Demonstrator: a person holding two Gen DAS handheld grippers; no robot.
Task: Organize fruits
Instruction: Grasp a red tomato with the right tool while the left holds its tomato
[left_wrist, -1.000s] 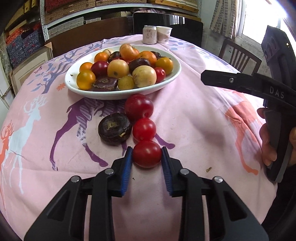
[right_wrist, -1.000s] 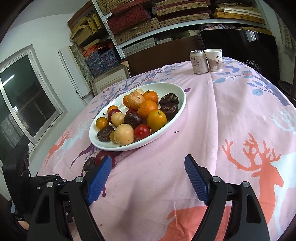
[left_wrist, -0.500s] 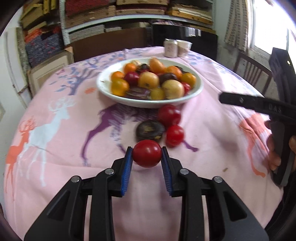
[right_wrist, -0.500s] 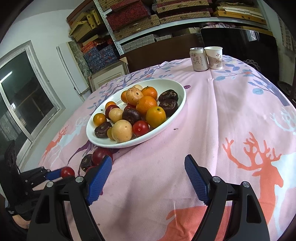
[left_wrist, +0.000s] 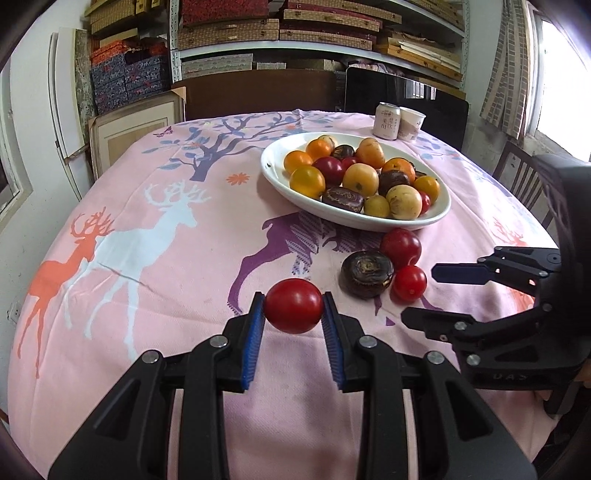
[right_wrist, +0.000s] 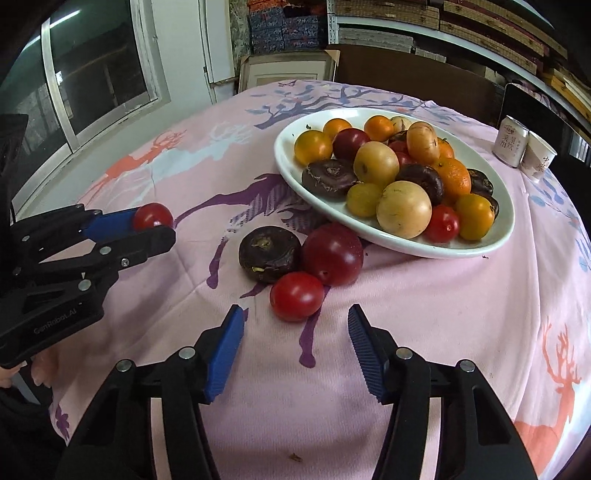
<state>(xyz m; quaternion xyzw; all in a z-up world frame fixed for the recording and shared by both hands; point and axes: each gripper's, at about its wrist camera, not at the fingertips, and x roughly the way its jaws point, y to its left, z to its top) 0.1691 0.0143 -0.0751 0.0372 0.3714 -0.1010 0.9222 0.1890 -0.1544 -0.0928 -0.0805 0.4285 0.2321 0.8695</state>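
The left gripper (left_wrist: 293, 314) is gripping a red tomato (left_wrist: 294, 311) between its blue pads, holding it just above the pink deer-print tablecloth (left_wrist: 147, 258), well to the left of the rest of the loose fruit. From the right wrist view the same tomato (right_wrist: 152, 216) is peeking out between the left gripper's (right_wrist: 147, 227) fingers at the left edge of the table. The right gripper (right_wrist: 293, 349) is hovering with its jaws spread wide and nothing between them, pointing at a small red tomato (right_wrist: 296, 296) that is lying on the cloth just ahead of its fingertips. That small tomato is touching a larger dark red plum (right_wrist: 332, 253), and a dark brown water chestnut (right_wrist: 269, 253) is sitting right beside both of them. Just behind this little cluster, a white oval dish (right_wrist: 436, 248) is resting on the cloth, heaped with orange, yellow, red and dark brown fruits. In the left wrist view the dish (left_wrist: 369, 221) is lying beyond the cluster, and the right gripper (left_wrist: 424, 295) is coming in from the right side. At the far edge of the table a drink can (left_wrist: 386, 120) and a paper cup (left_wrist: 410, 124) are standing side by side, touching.
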